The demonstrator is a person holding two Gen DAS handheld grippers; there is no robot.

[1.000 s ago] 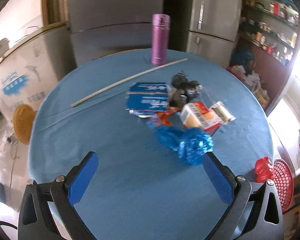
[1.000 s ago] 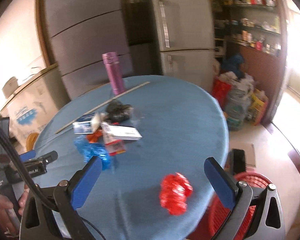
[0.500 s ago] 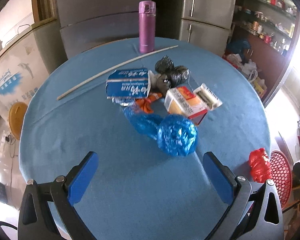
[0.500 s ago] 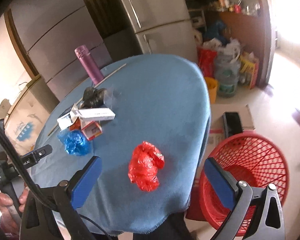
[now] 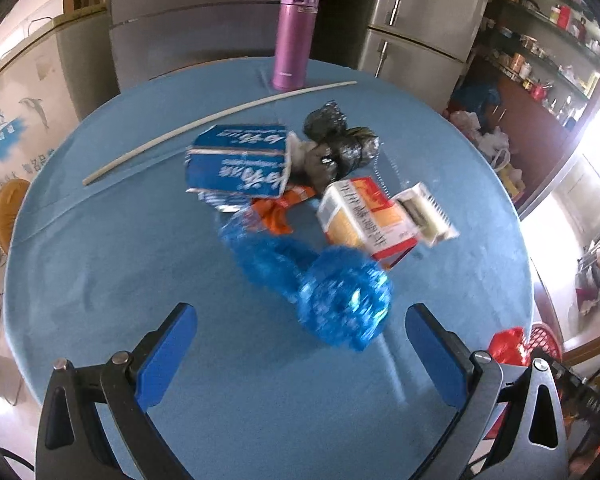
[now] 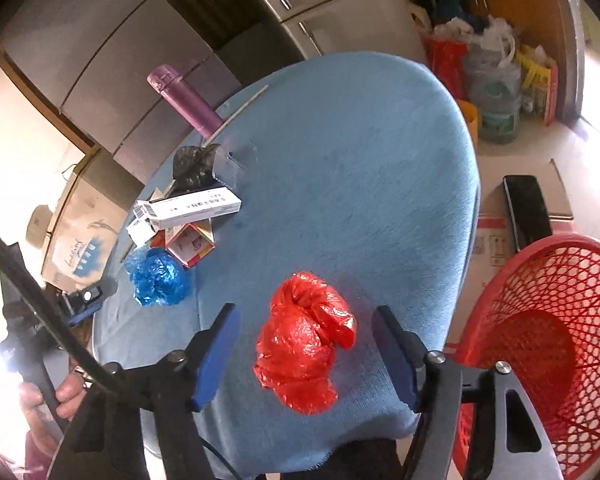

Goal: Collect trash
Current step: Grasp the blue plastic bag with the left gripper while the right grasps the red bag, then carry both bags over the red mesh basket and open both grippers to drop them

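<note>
A crumpled red plastic bag [image 6: 304, 336] lies near the front edge of the round blue table [image 6: 360, 184]. My right gripper [image 6: 306, 316] is open, with its fingers on either side of the bag. A crumpled blue plastic bag [image 5: 340, 300] lies just ahead of my open left gripper [image 5: 300, 320]. Behind it lie a red-and-yellow box [image 5: 364, 220], a blue carton [image 5: 240, 164] and black bags [image 5: 340, 144]. The red mesh basket [image 6: 540, 340] stands on the floor to the right of the table.
A purple flask [image 5: 294, 34] and a long white stick [image 5: 220, 120] sit at the far side of the table. A cardboard box with a black phone [image 6: 526, 208] stands beside the basket. Fridges and cluttered shelves surround the table.
My right gripper has dropped down over the red bag and narrowed around it. My left gripper has moved forward toward the blue bag.
</note>
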